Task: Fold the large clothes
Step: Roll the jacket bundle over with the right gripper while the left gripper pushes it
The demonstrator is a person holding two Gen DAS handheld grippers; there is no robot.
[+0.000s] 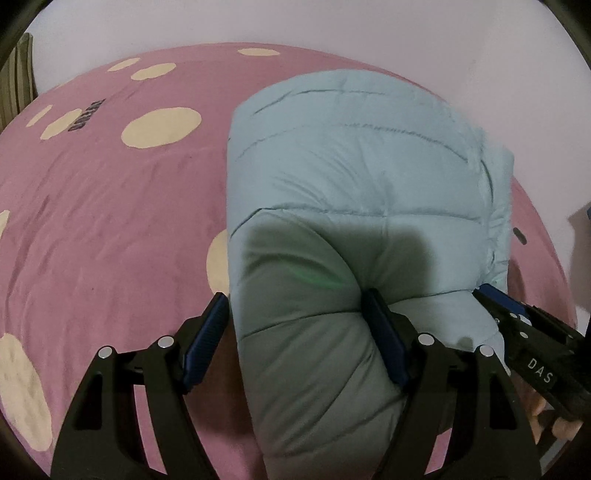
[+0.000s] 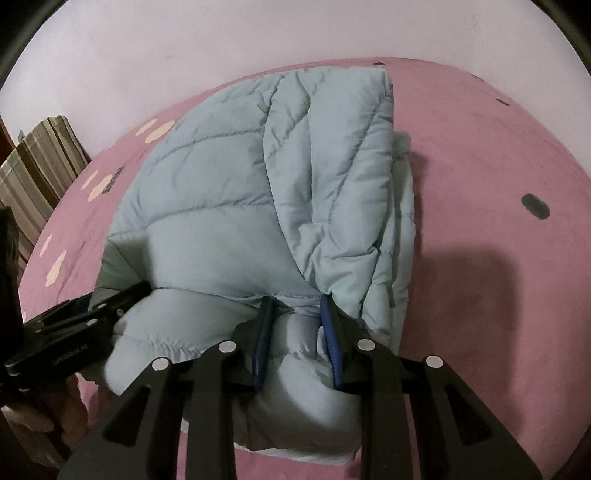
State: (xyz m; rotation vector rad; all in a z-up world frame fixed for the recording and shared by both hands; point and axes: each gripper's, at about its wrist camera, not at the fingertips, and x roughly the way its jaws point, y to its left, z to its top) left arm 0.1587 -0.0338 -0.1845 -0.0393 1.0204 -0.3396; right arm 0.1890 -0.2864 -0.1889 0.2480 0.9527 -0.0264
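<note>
A light blue quilted puffer jacket (image 1: 362, 177) lies folded into a thick bundle on the pink bed cover (image 1: 110, 221); it also shows in the right wrist view (image 2: 229, 192). My left gripper (image 1: 299, 314) is wide open, its fingers straddling the bundle's near left end. My right gripper (image 2: 295, 314) is shut on a puffy fold at the jacket's near edge. The right gripper also shows in the left wrist view (image 1: 517, 317) at the bundle's right side, and the left gripper shows in the right wrist view (image 2: 85, 314) at the left.
The pink bed cover (image 2: 498, 258) has cream spots (image 1: 160, 127) and small dark marks (image 2: 535, 206). A pale wall (image 1: 295, 22) stands behind the bed. A striped cushion or pillow (image 2: 40, 162) sits at the far left.
</note>
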